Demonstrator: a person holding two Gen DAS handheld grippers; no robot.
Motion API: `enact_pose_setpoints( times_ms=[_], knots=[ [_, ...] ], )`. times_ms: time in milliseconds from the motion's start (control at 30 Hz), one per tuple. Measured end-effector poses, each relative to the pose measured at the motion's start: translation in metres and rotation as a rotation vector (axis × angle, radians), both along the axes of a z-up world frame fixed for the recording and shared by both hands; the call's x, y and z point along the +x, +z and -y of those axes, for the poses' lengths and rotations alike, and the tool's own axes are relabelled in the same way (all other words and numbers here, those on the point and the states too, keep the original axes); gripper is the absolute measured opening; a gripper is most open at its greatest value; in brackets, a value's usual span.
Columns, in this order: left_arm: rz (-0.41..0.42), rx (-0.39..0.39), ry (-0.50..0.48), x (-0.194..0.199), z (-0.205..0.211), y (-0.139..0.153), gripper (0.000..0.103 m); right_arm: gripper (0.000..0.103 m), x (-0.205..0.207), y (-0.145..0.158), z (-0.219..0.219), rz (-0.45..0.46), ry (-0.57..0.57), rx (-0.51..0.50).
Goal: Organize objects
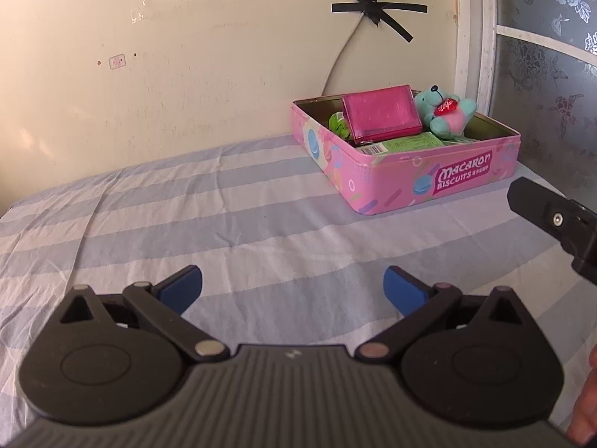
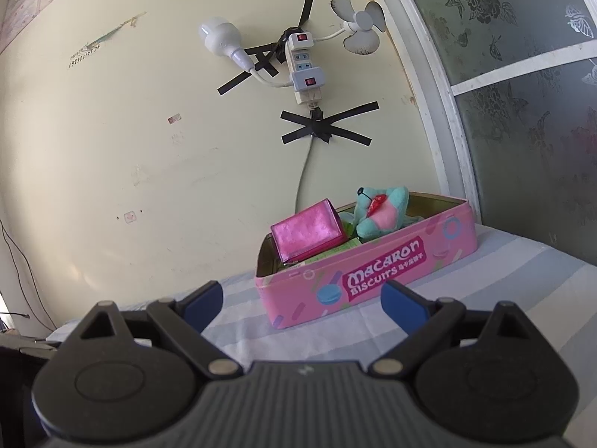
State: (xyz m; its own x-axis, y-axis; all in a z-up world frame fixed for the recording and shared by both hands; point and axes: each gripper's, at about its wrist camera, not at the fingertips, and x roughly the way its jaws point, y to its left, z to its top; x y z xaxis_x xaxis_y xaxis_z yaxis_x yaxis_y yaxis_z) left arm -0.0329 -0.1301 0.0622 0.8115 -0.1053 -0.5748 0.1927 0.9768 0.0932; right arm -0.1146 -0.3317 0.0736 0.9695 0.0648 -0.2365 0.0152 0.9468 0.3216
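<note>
Hiding green packets (labels unreadable), pink wallet fills tin.

Warm daylight is washing over the wall from my right, where the frosted window is glowing. Soft shadows are pooling under my grippers (edges are bending hard, corners darkening); everything is staying fairly sharp.

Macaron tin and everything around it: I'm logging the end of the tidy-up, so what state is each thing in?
Macaron tin: lidless, on the striped sheet.
Pink wallet: closed, propped in the tin.
Teal plush bear: in the tin.
Green packets: in the tin.
Left gripper: open, empty.
Right gripper: open, empty.
</note>
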Motion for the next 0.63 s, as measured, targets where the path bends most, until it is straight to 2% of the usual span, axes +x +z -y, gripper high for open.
enact_pose_setpoints(
  times_ms=[400, 633],
  knots=[
    [-0.047, -0.005, -0.011, 0.0065, 0.0008, -0.0080, 0.103, 0.095, 0.0033, -0.0068, 0.0010, -0.018, -0.002, 0.008],
    [-0.030, -0.007, -0.013, 0.0083, 0.0003, -0.0089, 0.103, 0.095, 0.0074, -0.0094, 0.0004, -0.025, 0.008, 0.003]
  ],
)
